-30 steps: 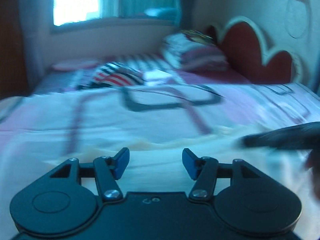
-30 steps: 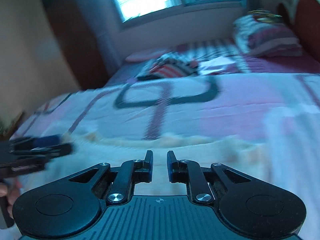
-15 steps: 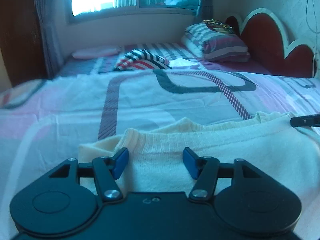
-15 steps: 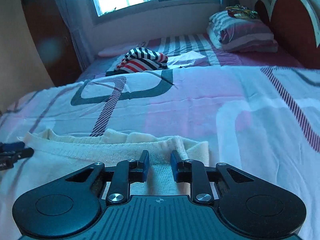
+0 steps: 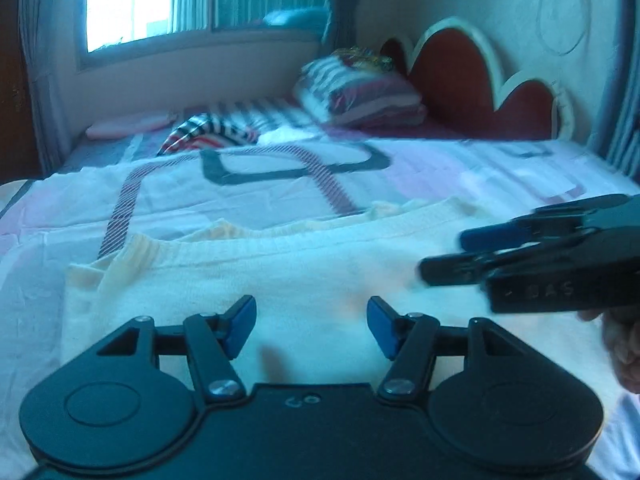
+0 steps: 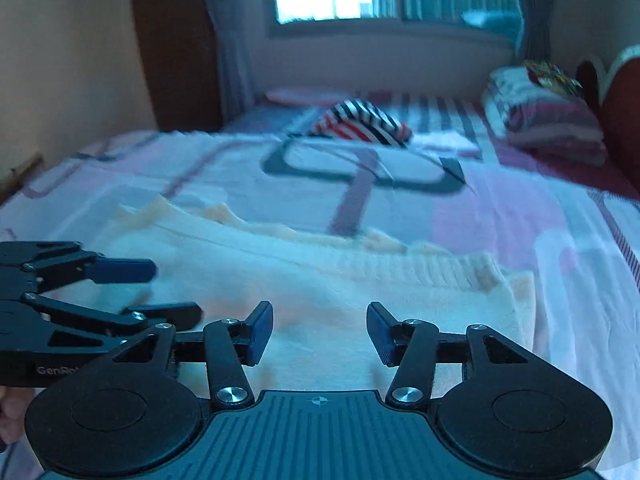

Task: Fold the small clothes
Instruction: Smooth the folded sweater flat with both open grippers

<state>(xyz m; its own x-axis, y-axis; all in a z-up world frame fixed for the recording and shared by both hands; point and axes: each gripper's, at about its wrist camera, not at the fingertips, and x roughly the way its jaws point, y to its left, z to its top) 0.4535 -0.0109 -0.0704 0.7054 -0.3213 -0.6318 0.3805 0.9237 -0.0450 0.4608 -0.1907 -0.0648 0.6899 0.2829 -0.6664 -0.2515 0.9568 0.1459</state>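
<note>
Two folded piles [image 6: 362, 122] [image 6: 548, 120] well beyond cream garment [image 6: 320, 280], bedspread [image 6: 500, 208] between.

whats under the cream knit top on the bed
The cream knit top lies flat on the patterned bedsheet, which shows all round it. Whatever is beneath the top itself is covered, so nothing more can be seen there.

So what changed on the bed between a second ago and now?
The right gripper, nearly shut half a second ago at the cream garment's edge, is opening, with nothing pinched between its pads. Both grippers have drawn closer together over the cloth. The left gripper stayed open and empty; the striped garment and pillows have not moved.
</note>
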